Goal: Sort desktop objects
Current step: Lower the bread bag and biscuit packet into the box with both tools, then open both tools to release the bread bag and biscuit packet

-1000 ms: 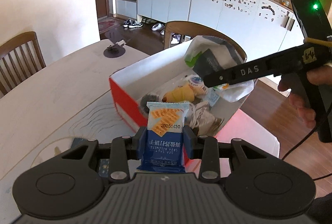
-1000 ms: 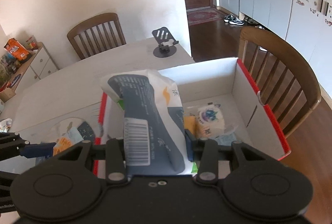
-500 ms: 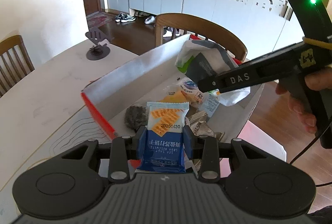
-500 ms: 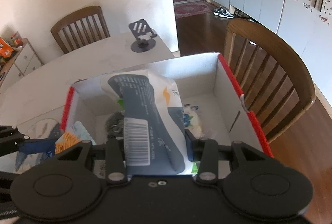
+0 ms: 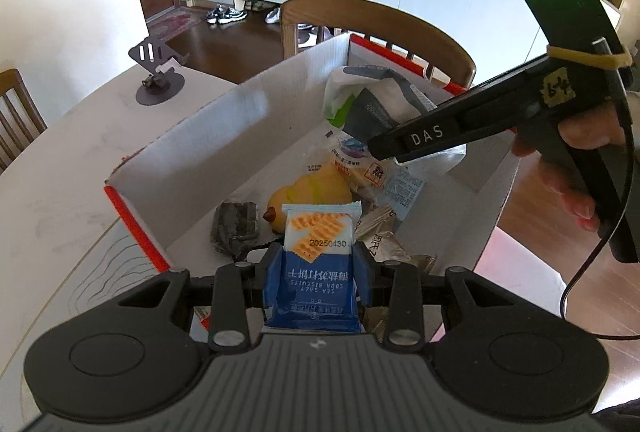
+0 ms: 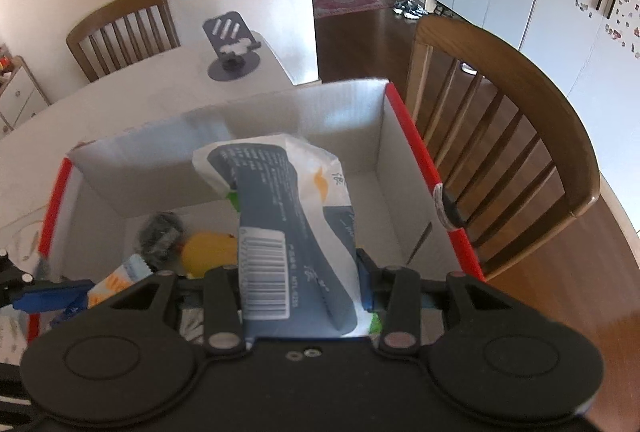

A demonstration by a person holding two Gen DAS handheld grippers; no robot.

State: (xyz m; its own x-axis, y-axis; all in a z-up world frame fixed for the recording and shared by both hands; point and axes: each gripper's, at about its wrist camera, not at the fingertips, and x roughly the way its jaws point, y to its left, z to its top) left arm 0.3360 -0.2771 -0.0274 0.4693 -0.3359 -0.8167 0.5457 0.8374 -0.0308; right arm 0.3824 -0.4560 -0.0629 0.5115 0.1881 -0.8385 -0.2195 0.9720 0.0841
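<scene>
Blue and white, the soda biscuit packet (image 5: pixel 318 264) sits clenched in my left gripper (image 5: pixel 318 268), its printed end poking forward over the near edge of the cardboard box (image 5: pixel 224 135). I take that box, white inside with red rims and resting on the pale desk (image 5: pixel 60 167), as my landmark. My right gripper (image 6: pixel 300 284) is clamped on a grey-and-white pouch (image 6: pixel 280 216) with a barcode facing me, and I hold it above the middle of the box; from the left wrist view the same pouch (image 5: pixel 372 99) hangs over the far right part of the box, pinched by the black finger marked DAS (image 5: pixel 428 135). Down inside the box I see a yellow rubber duck (image 5: pixel 308 195), a dark crumpled lump (image 5: pixel 234 228) just left of it, and several small snack wrappers (image 5: pixel 372 171) to its right, some touching it. Beyond the box's far left corner a grey phone stand (image 6: pixel 232 47) stands on the desk. A wooden chair (image 6: pixel 500 135) sits just behind the box's right side.
</scene>
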